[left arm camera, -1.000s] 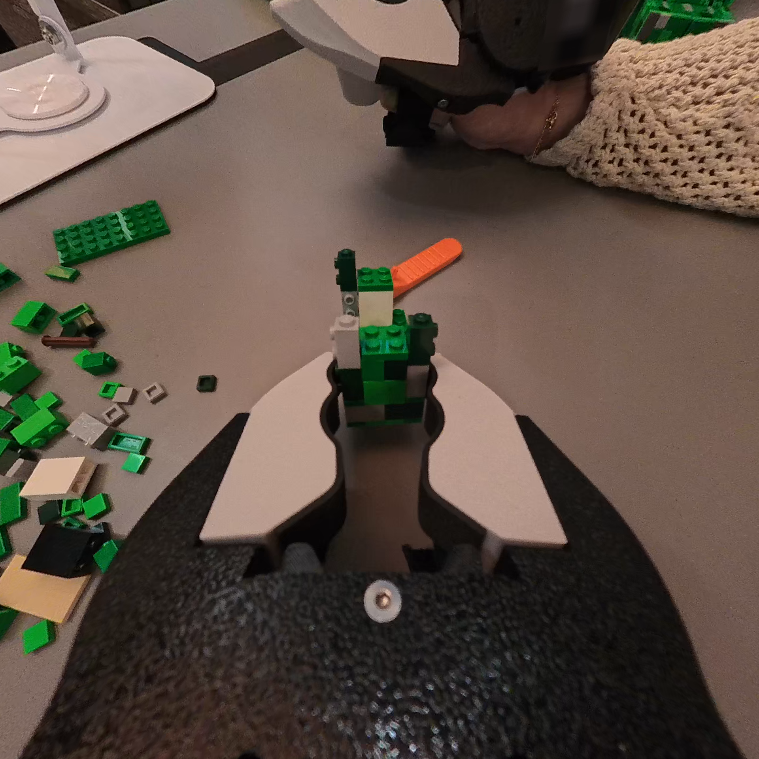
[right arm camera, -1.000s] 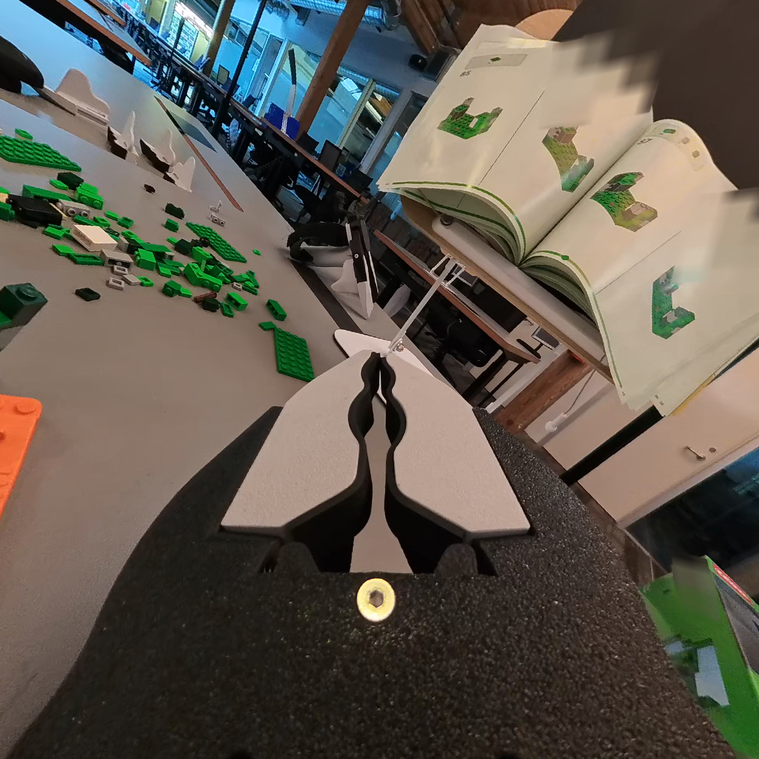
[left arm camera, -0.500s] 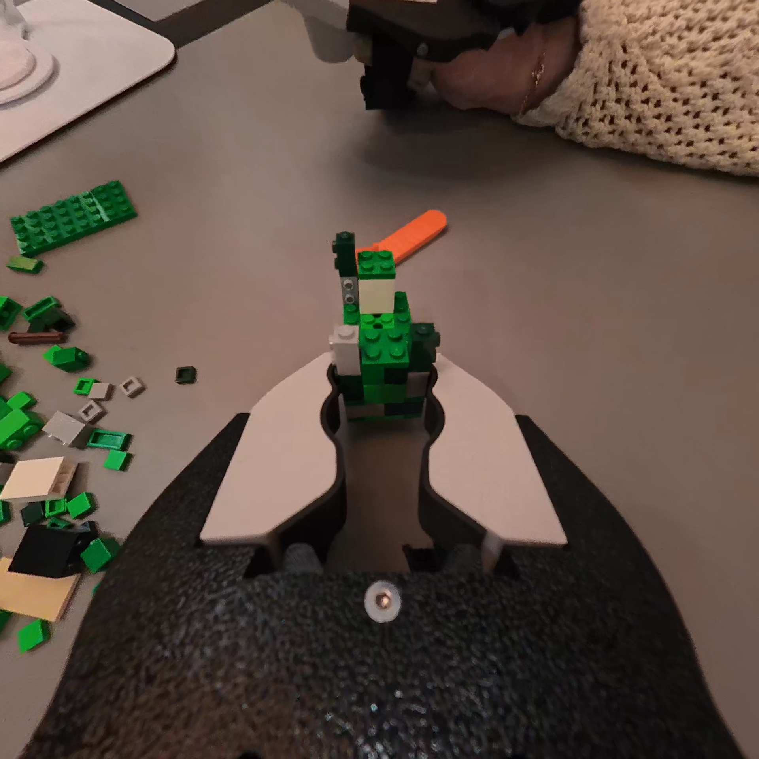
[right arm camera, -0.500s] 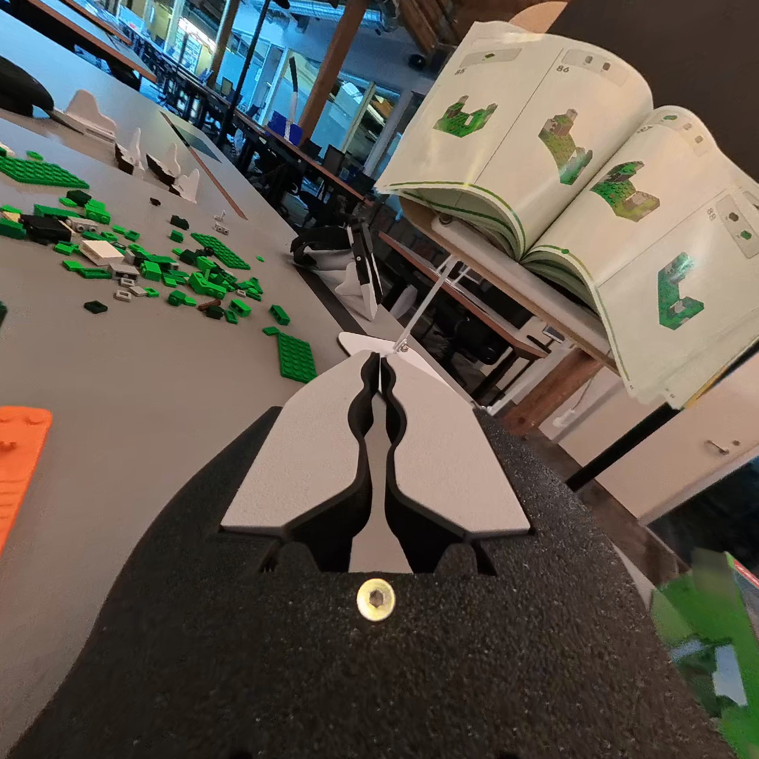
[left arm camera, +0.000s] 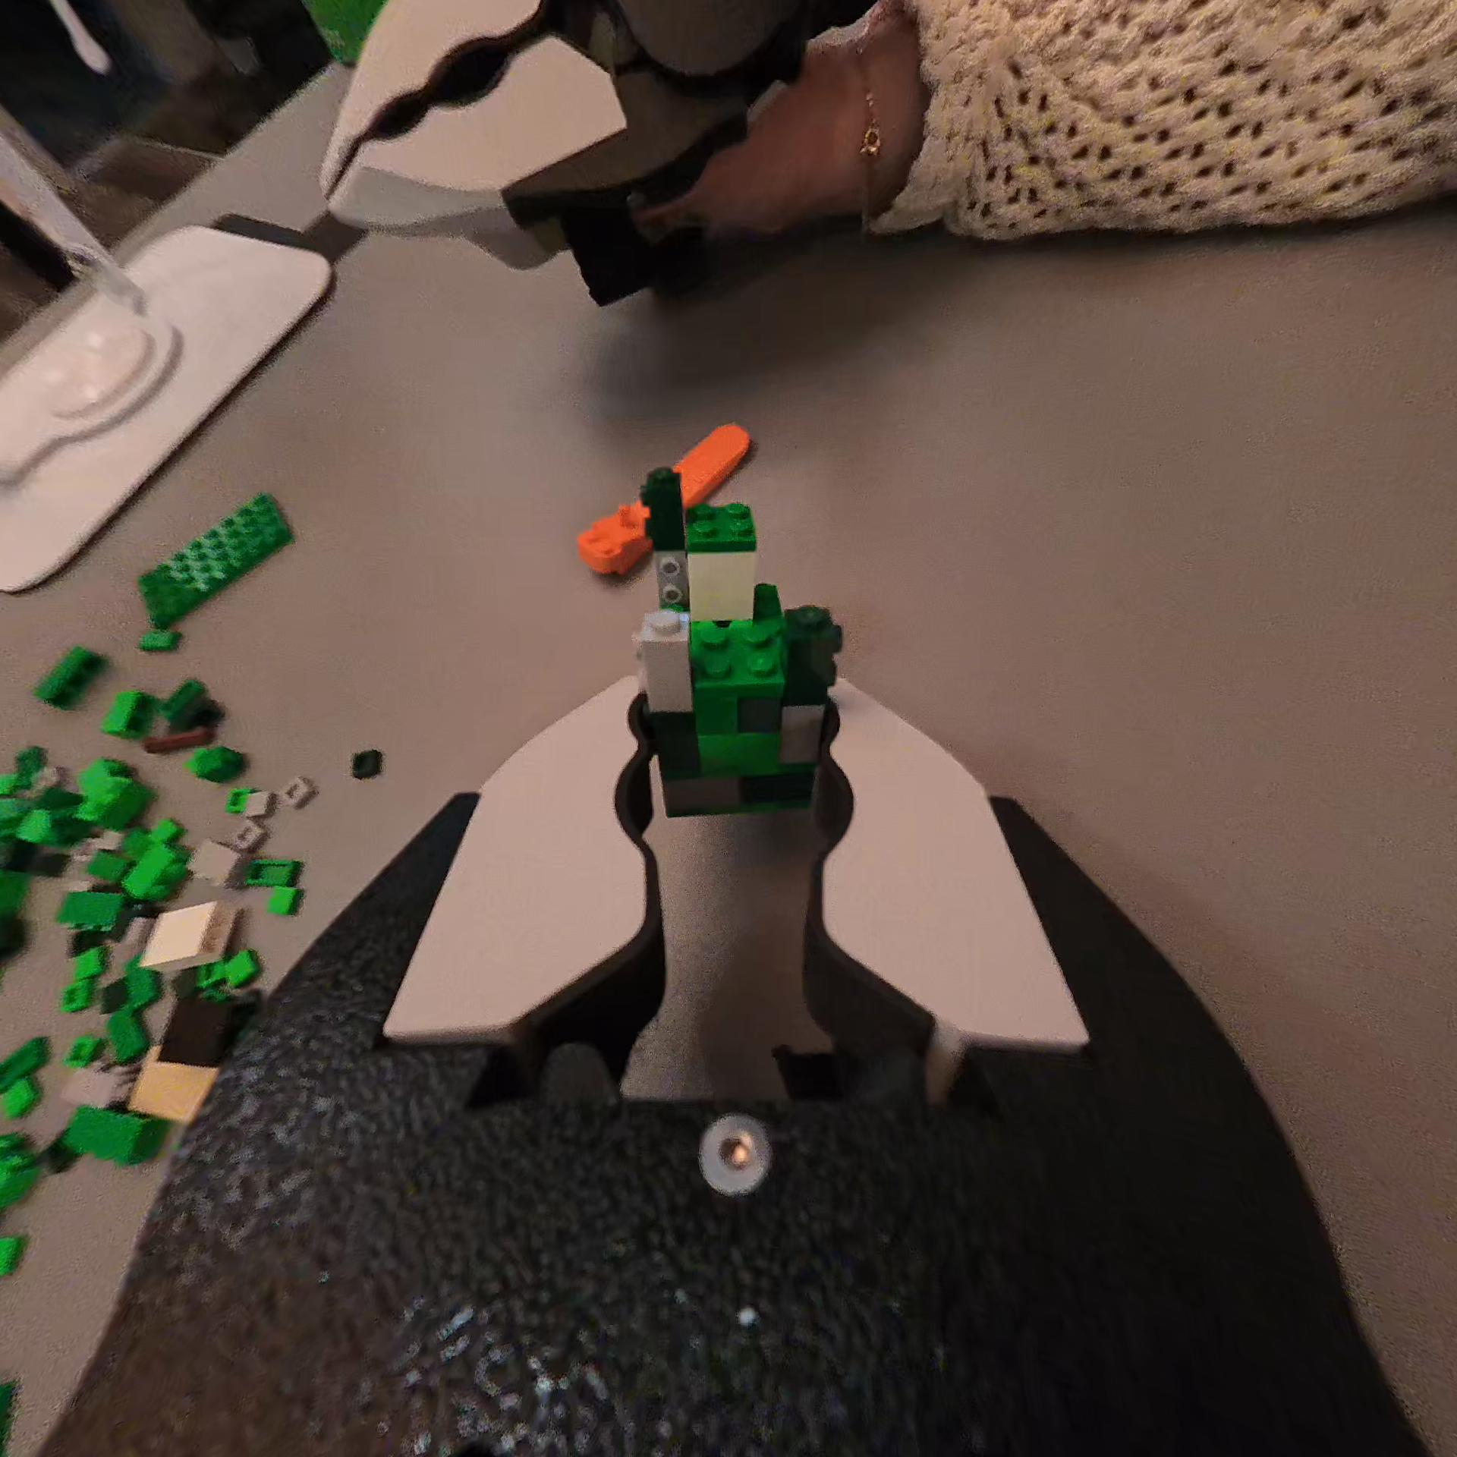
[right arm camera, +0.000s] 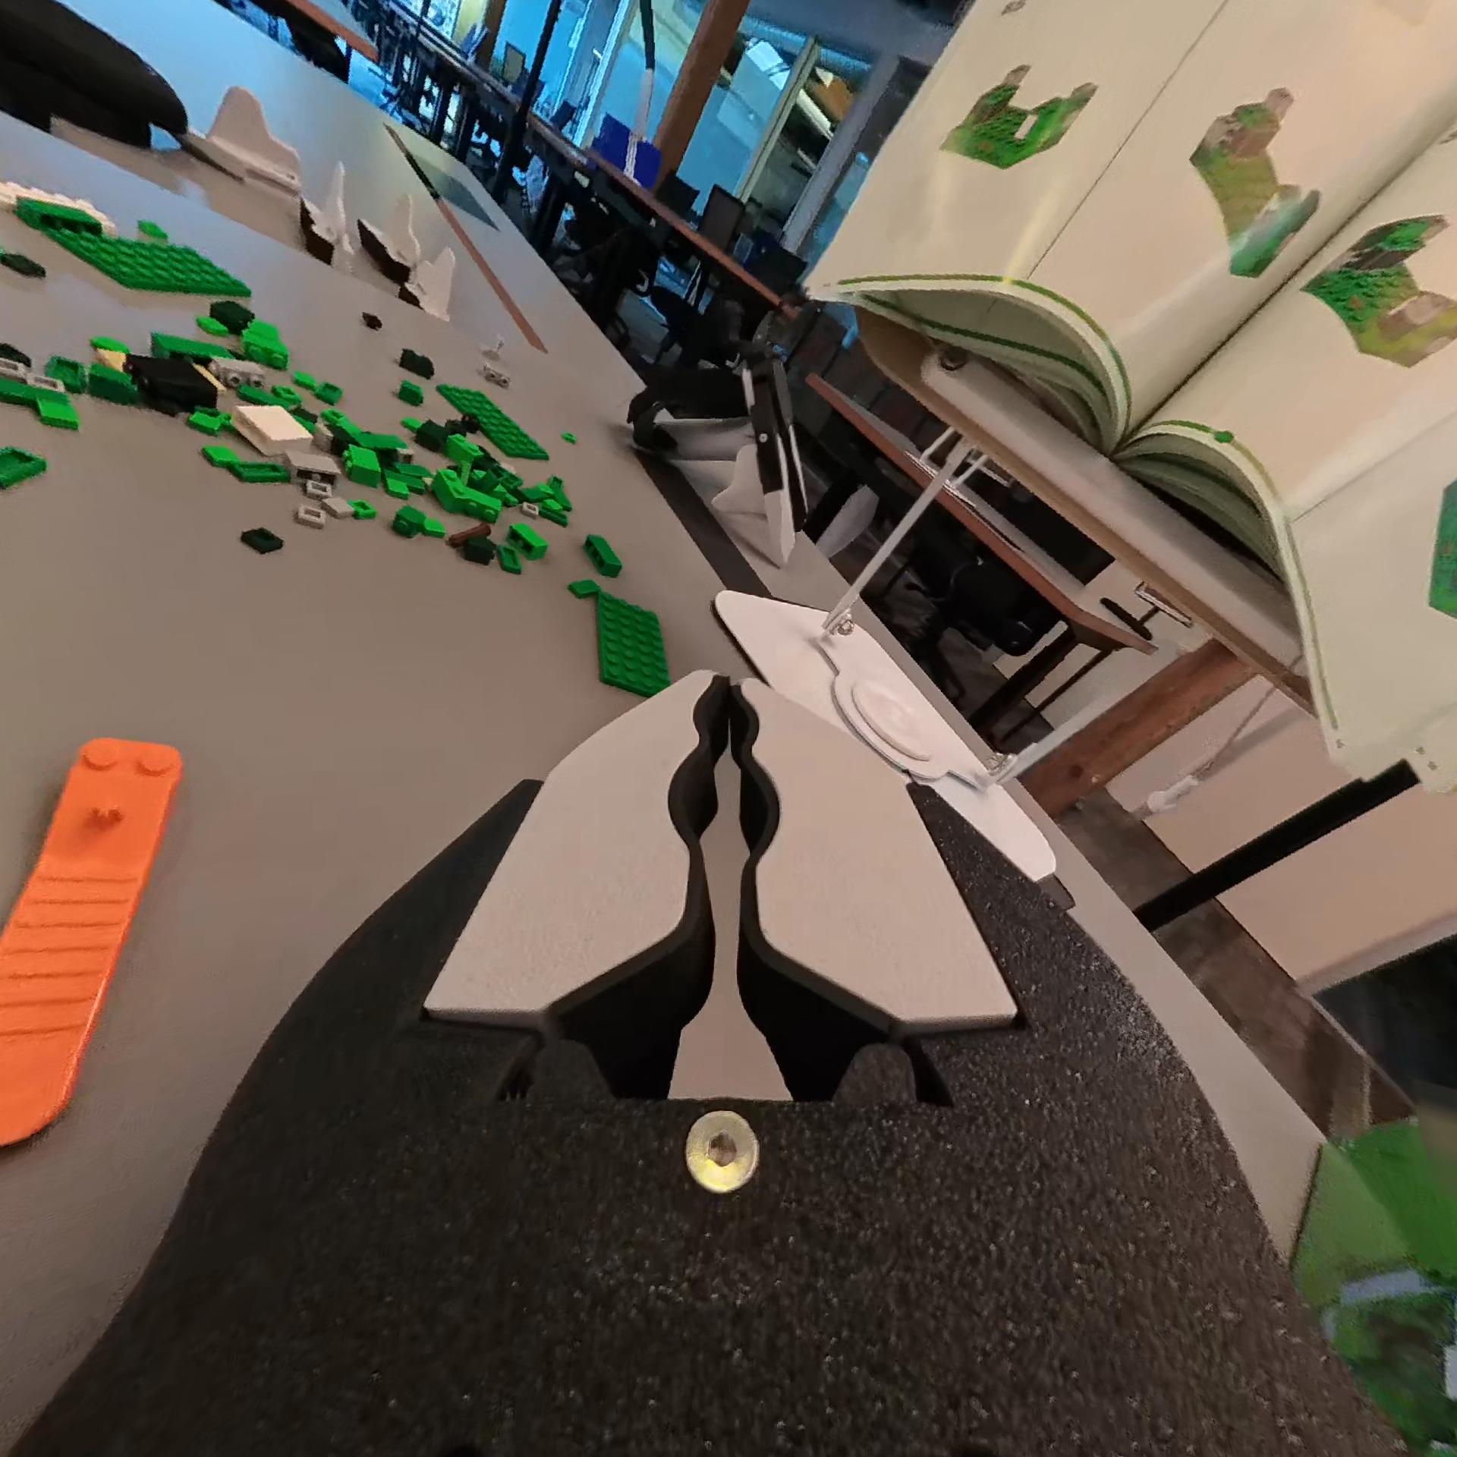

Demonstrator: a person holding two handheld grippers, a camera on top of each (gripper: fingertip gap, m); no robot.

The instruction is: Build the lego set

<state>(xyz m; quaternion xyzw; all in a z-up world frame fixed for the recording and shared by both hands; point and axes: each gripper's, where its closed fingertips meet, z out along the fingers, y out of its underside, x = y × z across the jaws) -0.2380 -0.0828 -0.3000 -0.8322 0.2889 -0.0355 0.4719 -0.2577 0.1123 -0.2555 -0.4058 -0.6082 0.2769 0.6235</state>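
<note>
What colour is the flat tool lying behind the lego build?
Orange brick separator; the right wrist view shows it best.

— What do we see past the bricks?
— We see a grey table, a white stand base at its edge, and rows of desks behind.
— And on the right?
— A knitted cream sleeve.

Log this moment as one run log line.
left gripper: shut on lego build | right gripper: shut, empty | orange separator: on table | loose bricks: scattered
</note>
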